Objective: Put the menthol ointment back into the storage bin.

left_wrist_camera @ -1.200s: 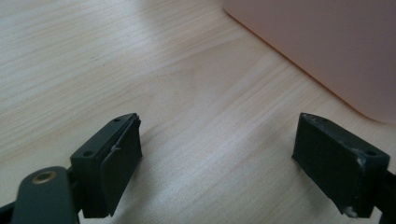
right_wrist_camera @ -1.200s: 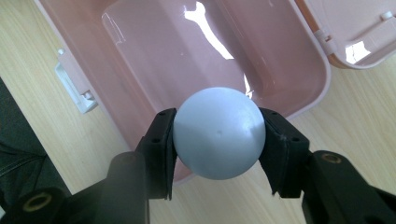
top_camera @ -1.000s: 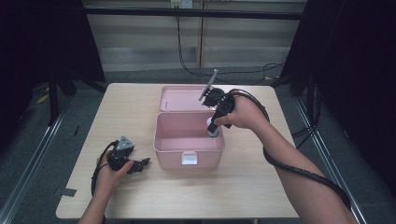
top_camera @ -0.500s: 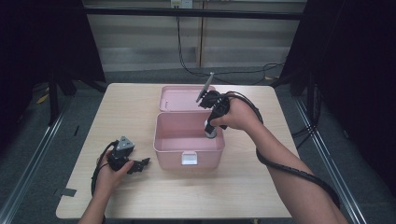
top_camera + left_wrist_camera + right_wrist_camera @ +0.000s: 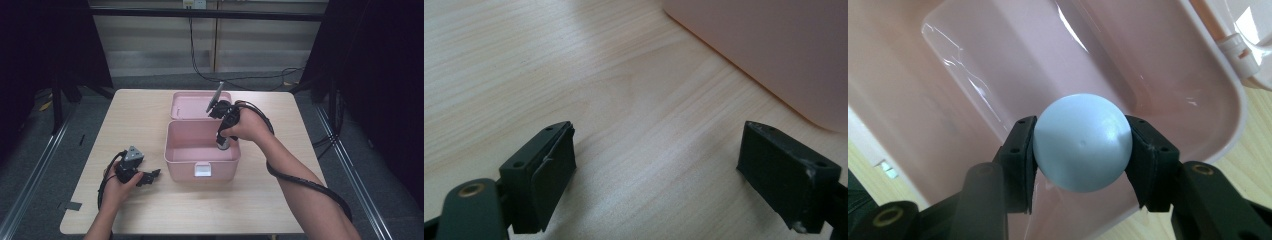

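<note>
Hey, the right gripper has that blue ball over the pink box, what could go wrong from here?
1. The right gripper pinches the smooth round blue ball at its sides only, so it may slip out early.
2. Released from above, the ball could bounce or roll in the bare pink box, perhaps out over its rim.
3. The hand works near the open lid and might knock it.

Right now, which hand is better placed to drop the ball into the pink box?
The right. The right gripper already clamps the blue ball inside the pink box. The left gripper rests open on the table beside the box.
</note>
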### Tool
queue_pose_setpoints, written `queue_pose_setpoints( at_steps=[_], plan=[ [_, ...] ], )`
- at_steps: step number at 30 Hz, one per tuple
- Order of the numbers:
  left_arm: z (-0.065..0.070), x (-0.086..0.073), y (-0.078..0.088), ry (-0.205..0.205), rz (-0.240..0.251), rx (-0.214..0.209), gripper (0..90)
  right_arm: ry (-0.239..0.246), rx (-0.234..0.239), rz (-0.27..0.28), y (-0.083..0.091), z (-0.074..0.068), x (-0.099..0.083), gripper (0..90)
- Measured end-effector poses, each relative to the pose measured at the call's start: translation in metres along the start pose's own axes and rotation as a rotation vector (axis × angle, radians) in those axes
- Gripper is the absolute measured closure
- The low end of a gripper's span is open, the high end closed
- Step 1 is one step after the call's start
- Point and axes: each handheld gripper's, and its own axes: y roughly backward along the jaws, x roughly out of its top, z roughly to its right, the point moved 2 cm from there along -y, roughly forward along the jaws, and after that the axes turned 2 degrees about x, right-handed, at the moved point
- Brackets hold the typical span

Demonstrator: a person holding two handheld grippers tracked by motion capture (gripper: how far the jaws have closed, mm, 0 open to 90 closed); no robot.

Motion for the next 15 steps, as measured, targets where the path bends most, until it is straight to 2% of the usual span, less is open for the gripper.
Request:
queue_pose_setpoints(
  at_steps=[2,15],
  plan=[
    [0.0,0.0,0.0,0.0,0.0,0.0,14.6,0.0,-0.011,-0.006,-0.002,0.0,0.001,50.6],
    [0.0,0.0,0.0,0.0,0.0,0.0,14.6,-0.019,-0.01,-0.014,-0.013,0.004,0.005,50.6]
  ],
)
